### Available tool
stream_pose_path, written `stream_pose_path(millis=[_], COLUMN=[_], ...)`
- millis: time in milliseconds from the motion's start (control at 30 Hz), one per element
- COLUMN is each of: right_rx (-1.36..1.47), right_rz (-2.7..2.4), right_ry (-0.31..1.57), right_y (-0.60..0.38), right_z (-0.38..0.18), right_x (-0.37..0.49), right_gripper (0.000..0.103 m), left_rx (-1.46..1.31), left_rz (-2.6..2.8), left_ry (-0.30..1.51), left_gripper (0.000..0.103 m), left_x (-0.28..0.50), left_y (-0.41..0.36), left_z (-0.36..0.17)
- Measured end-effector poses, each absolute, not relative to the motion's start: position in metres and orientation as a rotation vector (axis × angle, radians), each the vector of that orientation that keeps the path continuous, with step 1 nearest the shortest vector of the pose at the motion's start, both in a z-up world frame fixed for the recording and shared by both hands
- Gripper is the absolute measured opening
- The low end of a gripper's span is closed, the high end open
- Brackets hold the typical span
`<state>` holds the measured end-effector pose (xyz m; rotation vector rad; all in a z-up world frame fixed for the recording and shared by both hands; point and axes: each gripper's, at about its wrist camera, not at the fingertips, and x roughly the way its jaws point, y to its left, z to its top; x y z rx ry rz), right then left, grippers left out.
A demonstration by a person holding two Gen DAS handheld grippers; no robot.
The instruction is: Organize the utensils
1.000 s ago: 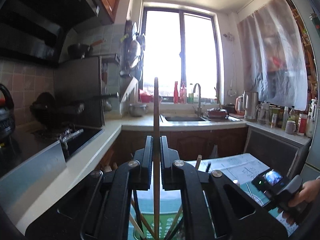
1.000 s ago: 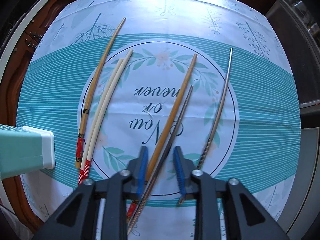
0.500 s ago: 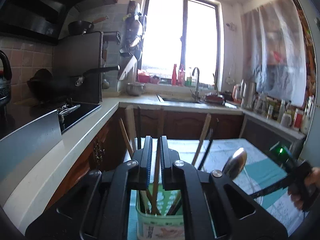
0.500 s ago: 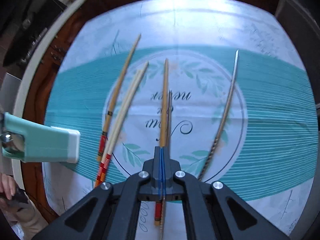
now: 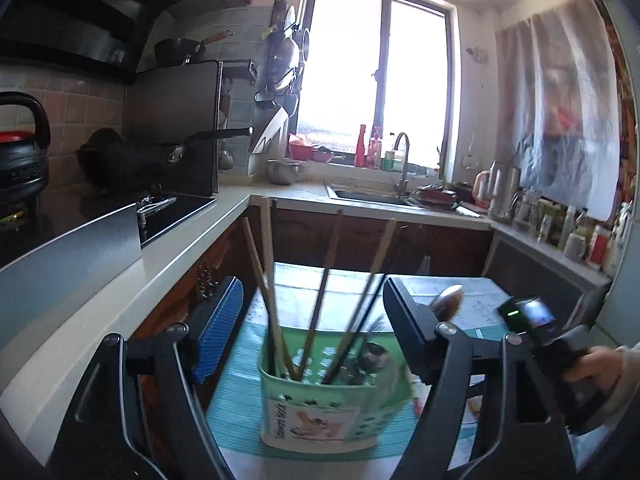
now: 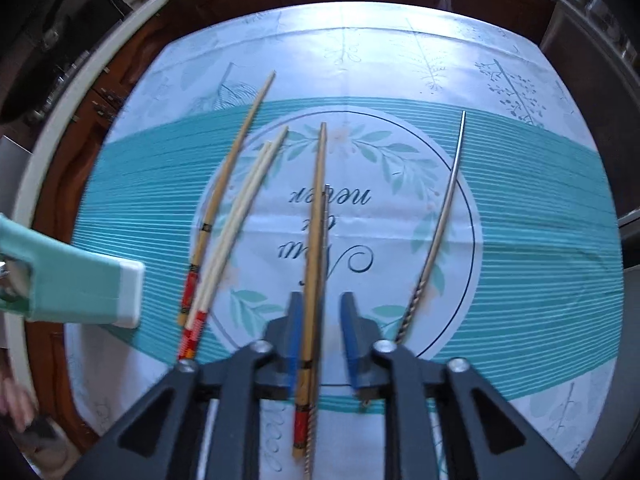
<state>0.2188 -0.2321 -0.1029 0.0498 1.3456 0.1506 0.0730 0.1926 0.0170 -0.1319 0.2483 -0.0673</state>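
Both open: left gripper [image 5: 312, 316] empty above the green holder [image 5: 320, 404], right gripper [image 6: 320, 332] straddling a chopstick [image 6: 316, 240], cloth [image 6: 520, 220] lettering center-frame upside-down, partly unreadable.

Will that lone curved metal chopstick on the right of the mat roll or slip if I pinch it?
The metal chopstick looks thin, smooth and shiny, so it may slip between the pads. Its twisted end probably grips better. It lies apart from the others, so nudging it likely disturbs nothing.

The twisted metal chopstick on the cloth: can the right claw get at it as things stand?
Probably yes. The right claw is open, with a bamboo chopstick between its fingers. The twisted metal chopstick lies alone just to its right, nothing on top.
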Motion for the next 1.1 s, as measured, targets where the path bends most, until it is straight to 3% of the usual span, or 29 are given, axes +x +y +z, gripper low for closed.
stream_pose_path(millis=[267, 333, 400, 633, 667, 1100], right_rx=[-0.141, -0.184, -0.179, -0.056, -0.010, 0.089], right_rz=[0.091, 0.113, 0.150, 0.221, 0.249, 0.182], right_ry=[1.386, 1.392, 1.425, 1.444, 1.424, 1.359], right_y=[-0.198, -0.194, -0.197, -0.220, -0.226, -0.276], right_z=[-0.115, -0.116, -0.118, -0.119, -0.115, -0.096], right_x=[0.224, 0.225, 0.228, 0.229, 0.227, 0.210], right_gripper=[0.025, 0.022, 0.012, 0.008, 0.000, 0.002], left_rx=[-0.206, -0.213, -0.222, -0.285, -0.289, -0.272], left_rz=[-0.168, -0.185, -0.194, -0.214, -0.212, -0.249], left_ry=[0.244, 0.257, 0.277, 0.356, 0.363, 0.444], left_gripper=[0.071, 0.071, 0.071, 0.071, 0.070, 0.071], left_x=[0.024, 0.018, 0.014, 0.019, 0.023, 0.040], left_y=[0.174, 0.171, 0.167, 0.161, 0.161, 0.136], left_z=[0.020, 0.017, 0.012, -0.003, -0.003, -0.017])
